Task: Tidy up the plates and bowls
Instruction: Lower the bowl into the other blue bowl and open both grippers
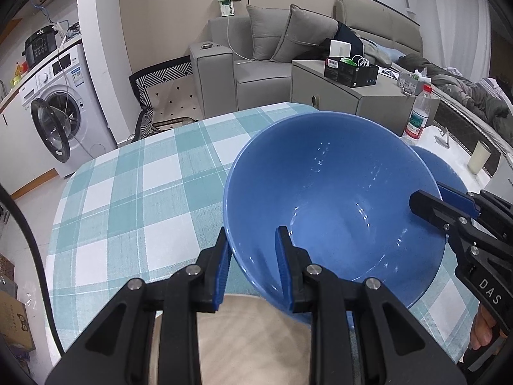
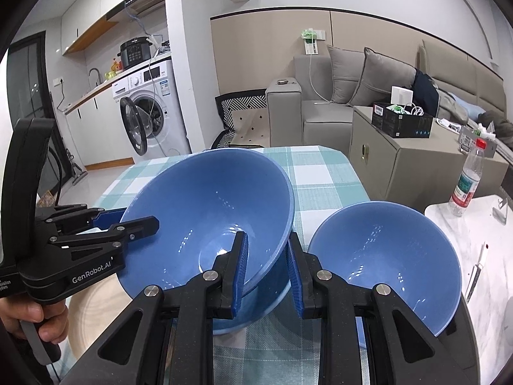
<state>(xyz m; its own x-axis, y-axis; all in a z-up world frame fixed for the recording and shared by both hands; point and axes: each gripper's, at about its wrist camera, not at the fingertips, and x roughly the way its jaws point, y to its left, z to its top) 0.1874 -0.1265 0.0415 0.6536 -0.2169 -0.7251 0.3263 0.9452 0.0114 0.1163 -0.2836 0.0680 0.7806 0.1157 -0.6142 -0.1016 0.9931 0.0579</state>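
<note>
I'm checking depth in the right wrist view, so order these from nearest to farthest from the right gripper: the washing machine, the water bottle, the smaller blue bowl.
From the right gripper:
1. Smaller blue bowl, just right of the fingers on the table.
2. Water bottle, farther right on the white surface.
3. Washing machine, far left by the kitchen counter.

The large blue bowl (image 2: 208,224) is glossy, empty and tilted, its rim pinched on opposite sides by the left gripper (image 1: 253,263) and the right gripper (image 2: 267,266). A smaller blue bowl (image 2: 384,263), also empty, sits just right of the right gripper.
</note>
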